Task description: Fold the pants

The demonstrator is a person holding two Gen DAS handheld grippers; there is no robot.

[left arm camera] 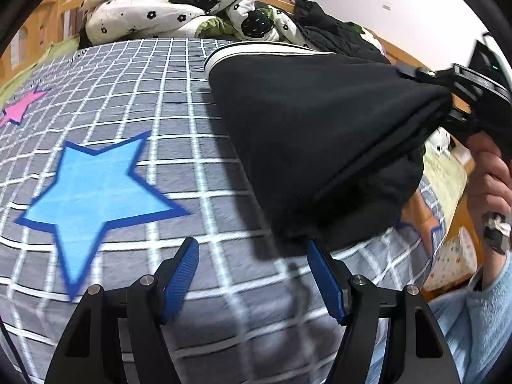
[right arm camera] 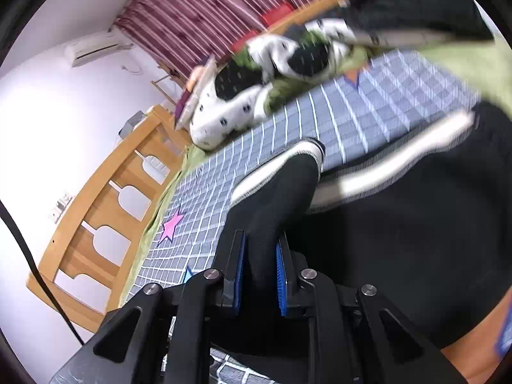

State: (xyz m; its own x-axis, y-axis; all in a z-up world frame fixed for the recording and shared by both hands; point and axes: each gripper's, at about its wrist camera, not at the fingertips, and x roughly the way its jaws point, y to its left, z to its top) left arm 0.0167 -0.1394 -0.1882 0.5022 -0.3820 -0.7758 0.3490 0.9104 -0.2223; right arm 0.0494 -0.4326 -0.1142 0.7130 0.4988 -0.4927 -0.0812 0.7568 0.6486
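The black pants [left arm camera: 307, 140] with white side stripes hang lifted above the grey checked bed sheet [left arm camera: 160, 121]. In the left wrist view my right gripper [left arm camera: 448, 96] pinches their upper right corner. My left gripper [left arm camera: 252, 249] is open and empty, its blue pads just below and left of the pants' hanging lower edge. In the right wrist view my right gripper [right arm camera: 260, 249] is shut on a bunched fold of the pants [right arm camera: 400, 224], with a white striped cuff beyond it.
A rumpled white, black and green floral quilt [left arm camera: 179, 9] and a dark garment [left arm camera: 332, 32] lie at the head of the bed. A wooden bed rail [right arm camera: 96, 224] runs along the wall side. A blue star [left arm camera: 92, 195] marks the sheet near my left gripper.
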